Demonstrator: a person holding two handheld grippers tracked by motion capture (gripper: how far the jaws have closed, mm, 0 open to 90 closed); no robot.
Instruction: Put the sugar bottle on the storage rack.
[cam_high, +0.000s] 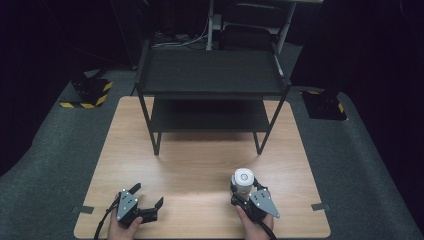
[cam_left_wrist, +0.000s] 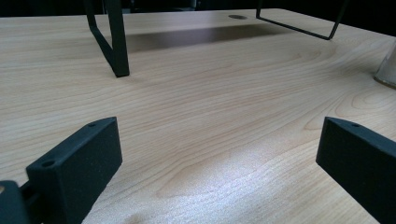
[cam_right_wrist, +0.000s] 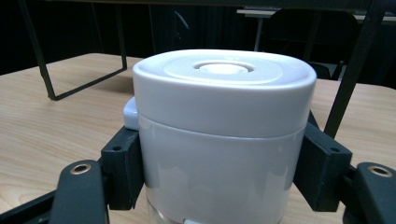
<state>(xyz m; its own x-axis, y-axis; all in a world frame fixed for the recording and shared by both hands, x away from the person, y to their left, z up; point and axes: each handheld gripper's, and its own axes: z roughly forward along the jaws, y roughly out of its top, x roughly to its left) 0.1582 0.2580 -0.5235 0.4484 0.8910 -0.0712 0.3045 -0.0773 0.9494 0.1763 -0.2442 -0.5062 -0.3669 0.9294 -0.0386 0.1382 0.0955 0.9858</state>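
Now, hazard: the white canister (cam_right_wrist: 223, 135) has smooth, glossy sides and stands tall, so if lifted it could slide down between the pads or swing under its own weight; I judge the grip sits on the upper body, just below the lid.
Cause of a slip: pads that bear on a curved, slick wall touch along narrow strips only; a quick lift or a tilt of the wrist would be enough.
Second hazard: the black shelf rack (cam_high: 212, 82) stands farther back on the table (cam_high: 200, 165); should the canister be meant for it, the lid could clip the edge of the upper shelf on the way in.
Third hazard: cables trail from both claws near the front table edge and could snag a hand's move.
Right claw (cam_high: 246, 192): closed on the canister, one pad pressed on each side of its body, as the right gripper view shows; nothing else between the jaws.
Left claw (cam_high: 148, 199): jaws spread wide, empty, low over bare wood at the front left; its own view shows both pads apart with only table between them.
Canister place: upright, front right of the table, well in front of the rack; whether its base is on the wood I cannot tell.
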